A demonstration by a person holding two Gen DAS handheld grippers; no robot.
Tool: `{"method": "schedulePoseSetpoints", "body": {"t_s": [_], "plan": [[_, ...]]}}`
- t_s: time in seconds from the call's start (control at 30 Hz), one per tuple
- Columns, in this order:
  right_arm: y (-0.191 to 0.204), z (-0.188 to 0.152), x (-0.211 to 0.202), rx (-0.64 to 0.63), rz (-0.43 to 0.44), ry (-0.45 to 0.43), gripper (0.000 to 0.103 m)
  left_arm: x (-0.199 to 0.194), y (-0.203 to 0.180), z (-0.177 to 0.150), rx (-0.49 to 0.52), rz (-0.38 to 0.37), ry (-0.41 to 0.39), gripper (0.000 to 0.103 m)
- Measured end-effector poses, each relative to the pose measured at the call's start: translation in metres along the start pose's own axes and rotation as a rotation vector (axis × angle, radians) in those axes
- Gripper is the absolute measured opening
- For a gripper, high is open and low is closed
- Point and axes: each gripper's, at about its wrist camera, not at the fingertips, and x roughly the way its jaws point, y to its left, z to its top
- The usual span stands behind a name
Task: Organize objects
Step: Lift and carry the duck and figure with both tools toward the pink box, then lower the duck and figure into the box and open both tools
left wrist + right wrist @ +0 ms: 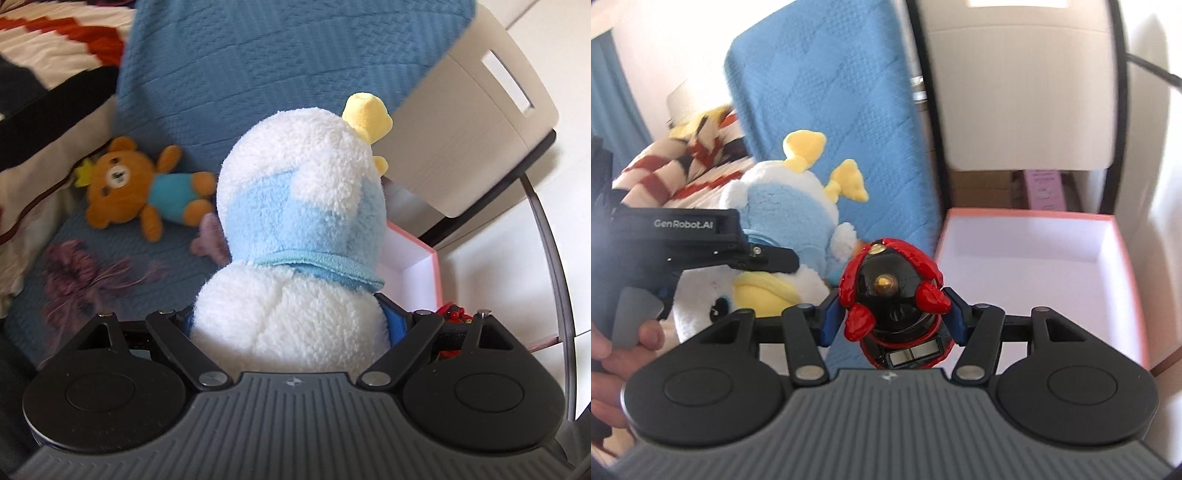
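A big white and light-blue plush [295,229] with a yellow tuft fills the left wrist view; my left gripper [288,325] is shut on its white body, the blue pads pressed into both sides. From the right wrist camera that plush [783,214] hangs left of centre with the left gripper [768,258] clamped on it. My right gripper [892,317] is shut on a glossy red and black egg-shaped toy [892,291]. An open pink box [1034,266] with a white inside lies just right of and beyond the toy. A small brown bear [136,188] in a teal shirt lies on the blue blanket [258,66].
A pale chair [476,122] with a slotted back stands by the blue blanket, its dark frame [546,236] curving down on the right. A striped red, white and black cover [44,85] lies at the left. A purple fringed item [81,273] rests near the bear. A hand [613,354] grips the left tool.
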Motion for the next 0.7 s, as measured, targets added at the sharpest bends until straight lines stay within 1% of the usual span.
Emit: {"method": "schedulePoseSetpoints", "body": {"t_s": [0.17, 0.3, 0.4, 0.57, 0.63, 0.7], "plan": [[-0.037, 0.001, -0.001, 0.041, -0.060, -0.013, 0.059, 0.032, -0.034, 0.003, 0.041, -0.012, 0.028, 0.090], [-0.069, -0.004, 0.006, 0.100, -0.101, -0.001, 0.060, 0.063, -0.059, -0.001, 0.076, -0.016, 0.064, 0.090], [-0.090, -0.012, 0.017, 0.135, -0.128, 0.029, 0.059, 0.086, -0.076, -0.005, 0.107, -0.010, 0.088, 0.090], [-0.120, -0.027, 0.037, 0.161, -0.151, 0.090, 0.059, 0.126, -0.102, -0.016, 0.195, 0.046, 0.110, 0.090], [-0.130, -0.033, 0.048, 0.168, -0.158, 0.117, 0.059, 0.143, -0.106, -0.019, 0.191, 0.042, 0.138, 0.090], [-0.138, -0.039, 0.056, 0.174, -0.162, 0.132, 0.059, 0.157, -0.111, -0.021, 0.196, 0.040, 0.141, 0.089]]}}
